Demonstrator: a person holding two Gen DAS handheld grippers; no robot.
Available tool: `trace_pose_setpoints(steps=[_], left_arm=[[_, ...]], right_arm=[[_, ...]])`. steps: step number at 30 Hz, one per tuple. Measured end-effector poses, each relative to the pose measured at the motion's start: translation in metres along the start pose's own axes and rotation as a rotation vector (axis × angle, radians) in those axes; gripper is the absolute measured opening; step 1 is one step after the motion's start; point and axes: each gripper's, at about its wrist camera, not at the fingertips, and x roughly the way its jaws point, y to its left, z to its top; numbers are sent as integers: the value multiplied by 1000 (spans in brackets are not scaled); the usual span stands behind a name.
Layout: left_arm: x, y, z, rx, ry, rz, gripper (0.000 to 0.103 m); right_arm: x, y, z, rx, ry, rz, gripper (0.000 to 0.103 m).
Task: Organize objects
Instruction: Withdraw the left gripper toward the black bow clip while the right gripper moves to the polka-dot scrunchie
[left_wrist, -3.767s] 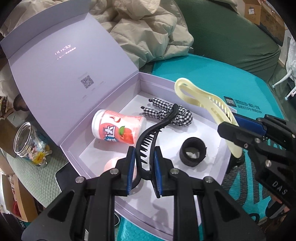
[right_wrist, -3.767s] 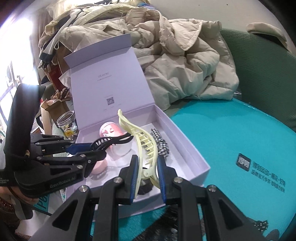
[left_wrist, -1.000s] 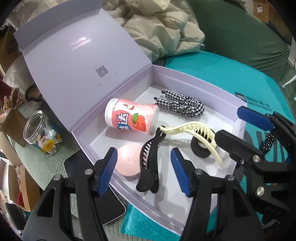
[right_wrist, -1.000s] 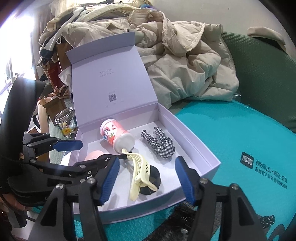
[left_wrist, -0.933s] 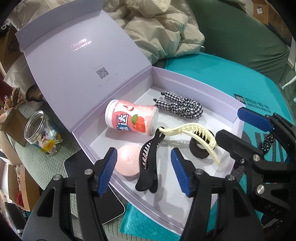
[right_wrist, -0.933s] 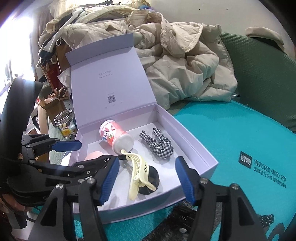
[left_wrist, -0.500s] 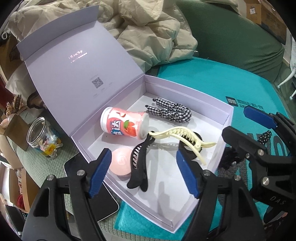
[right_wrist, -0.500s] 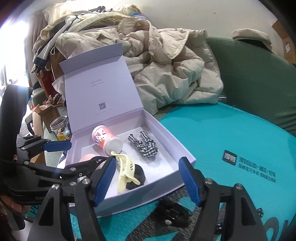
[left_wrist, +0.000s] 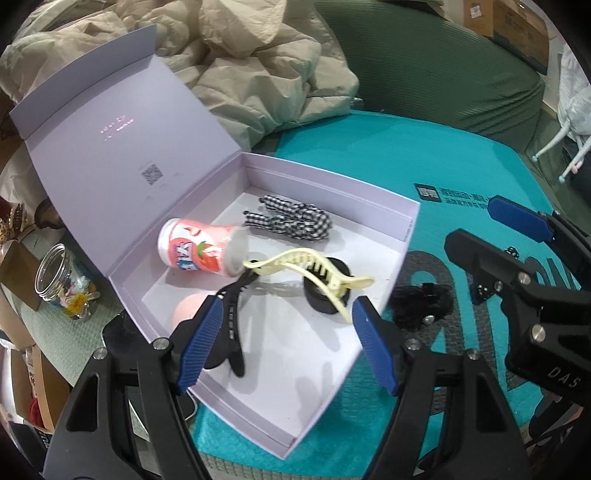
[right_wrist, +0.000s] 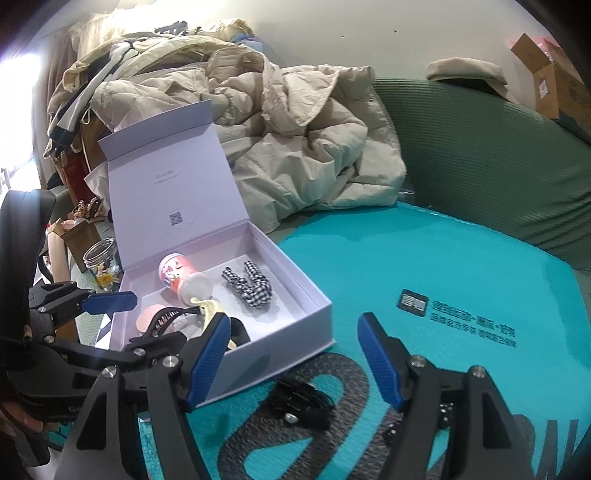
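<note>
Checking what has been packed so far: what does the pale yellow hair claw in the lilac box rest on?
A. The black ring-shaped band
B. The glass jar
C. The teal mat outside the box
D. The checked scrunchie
A: in the left wrist view the pale yellow hair claw lies across the black ring-shaped band inside the lilac box, apart from the checked scrunchie.

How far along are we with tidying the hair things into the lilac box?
Done: the lilac box holds the cream claw clip, black claw clip, checked scrunchie, pink cup, black band and pink round item. In hand: nothing; the left gripper and right gripper are open. Left: the black hair piece and a dotted item on the teal mat.
</note>
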Motion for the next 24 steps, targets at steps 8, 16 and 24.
trace_pose_setpoints(steps=[8,16,24], left_arm=[[1,-17,-1,30,2,-33,72],[2,-35,-3,58,9,-66,72],[-2,-54,-7,91,4,-99,72]], right_arm=[[-11,-16,-6,19,4,-46,72],[-22,-30,-13,41,14,-77,72],[-31,-42,-21,62,30,-113,73]])
